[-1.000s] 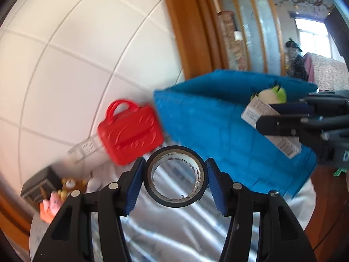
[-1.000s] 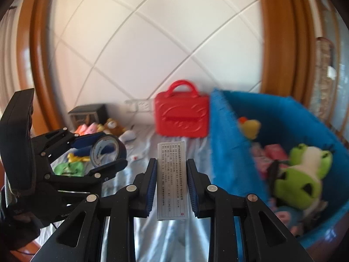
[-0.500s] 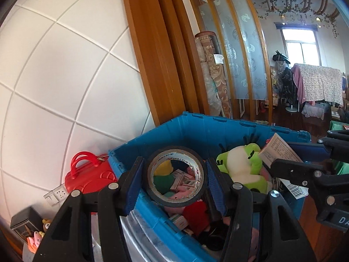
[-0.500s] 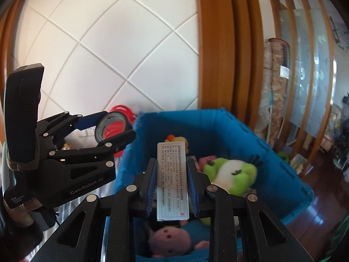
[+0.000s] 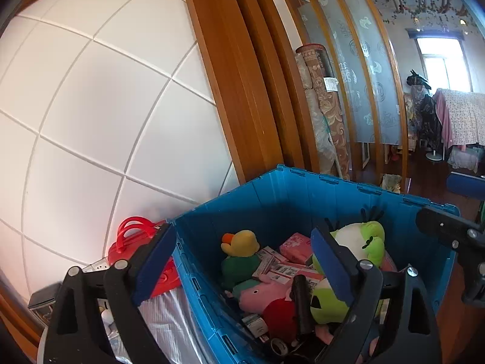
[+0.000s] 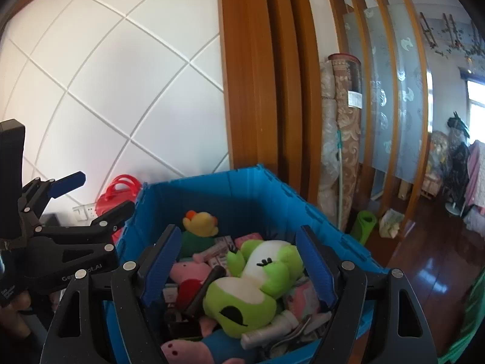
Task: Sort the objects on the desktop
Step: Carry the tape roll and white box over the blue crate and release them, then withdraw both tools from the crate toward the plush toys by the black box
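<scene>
A blue plastic bin (image 5: 272, 194) holds several soft toys and small boxes; it also shows in the right wrist view (image 6: 242, 188). My left gripper (image 5: 242, 264) is open and empty above the bin's left wall. My right gripper (image 6: 239, 265) is open and empty above the bin, over a green and white frog plush (image 6: 257, 279). A tape roll (image 5: 279, 347) lies at the bin's near bottom. A yellow and green duck plush (image 5: 239, 251) and a pink pig plush (image 5: 263, 291) lie inside. The left gripper also shows in the right wrist view (image 6: 91, 194).
A red toy suitcase (image 5: 136, 242) stands left of the bin against the white tiled wall. A striped cloth (image 5: 163, 327) covers the table. A wooden door frame (image 5: 242, 91) and rolled carpets (image 5: 321, 112) stand behind. Wooden floor (image 6: 424, 257) lies to the right.
Both grippers opened. The tape roll left the left gripper and the white card box left the right gripper; both dropped into the bin. Both grippers moved further over the bin.
</scene>
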